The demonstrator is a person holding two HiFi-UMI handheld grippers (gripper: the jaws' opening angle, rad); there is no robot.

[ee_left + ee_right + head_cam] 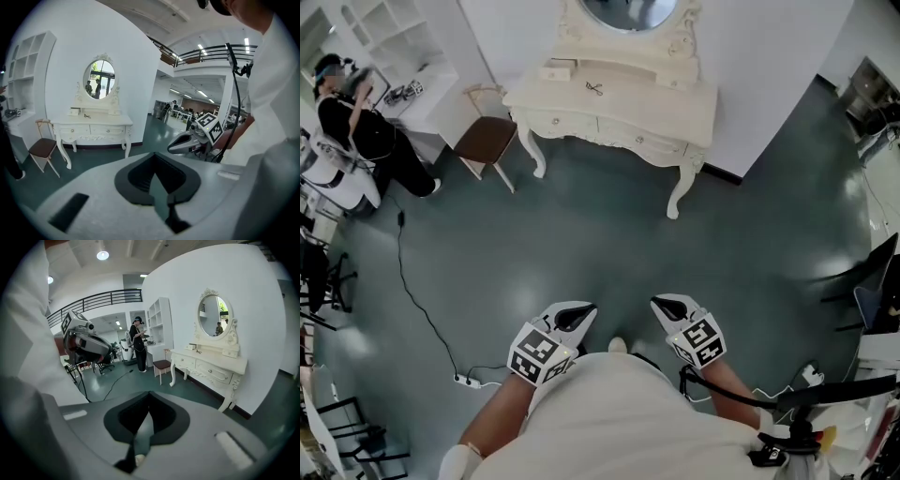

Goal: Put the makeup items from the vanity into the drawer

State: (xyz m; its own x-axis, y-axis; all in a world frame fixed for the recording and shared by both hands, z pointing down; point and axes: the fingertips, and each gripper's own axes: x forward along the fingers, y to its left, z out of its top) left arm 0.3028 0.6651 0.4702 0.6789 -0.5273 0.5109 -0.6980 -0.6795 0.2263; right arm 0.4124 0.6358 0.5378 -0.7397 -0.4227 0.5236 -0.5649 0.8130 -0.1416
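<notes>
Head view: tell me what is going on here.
A person stands on the floor, well short of the vanity, with the left gripper and right gripper held close to the body, both shut and empty. The vanity's drawers are closed and a few small items lie on its top. Nothing has been picked up yet. By the shelves at the left stands a second person.

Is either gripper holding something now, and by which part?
Nothing is held. The left gripper and right gripper are both shut and empty.

Vanity (pixel 675 108) with boxes (pixel 555 71), dark item (pixel 593 88)
</notes>
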